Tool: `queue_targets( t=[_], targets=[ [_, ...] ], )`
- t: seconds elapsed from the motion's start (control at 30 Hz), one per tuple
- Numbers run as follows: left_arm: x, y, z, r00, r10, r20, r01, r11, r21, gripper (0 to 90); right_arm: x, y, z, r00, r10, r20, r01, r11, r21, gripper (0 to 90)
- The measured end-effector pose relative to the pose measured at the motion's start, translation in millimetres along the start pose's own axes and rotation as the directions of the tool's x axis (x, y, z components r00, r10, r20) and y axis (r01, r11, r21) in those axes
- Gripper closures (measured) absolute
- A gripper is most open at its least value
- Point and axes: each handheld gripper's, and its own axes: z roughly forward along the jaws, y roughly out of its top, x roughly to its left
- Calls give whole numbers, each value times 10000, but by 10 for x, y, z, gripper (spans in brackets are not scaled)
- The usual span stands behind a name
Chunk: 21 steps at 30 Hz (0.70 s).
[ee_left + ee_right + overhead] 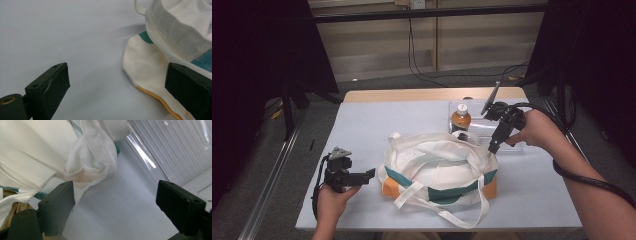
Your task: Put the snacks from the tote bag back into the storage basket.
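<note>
The high view looks forward and down over the whole pale grey surface. Each gripper view sits low and close (just above that surface), facing the white cloth bag with teal and orange trim, which all three share.

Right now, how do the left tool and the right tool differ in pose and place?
The left tool lies level beside the bag's left side; the right tool tilts downward at the bag's far right corner, next to the clear tray. Both are open, gripping nothing.
</note>
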Motion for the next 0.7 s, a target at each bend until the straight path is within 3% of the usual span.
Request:
queue_targets(
  t=[0.7],
  targets=[
    [-10, -1, 13, 10000, 80, 23, -80, 9999, 115, 55, -77, -315, 102, 9999, 113, 23, -113, 9999, -53, 150]
  ],
)
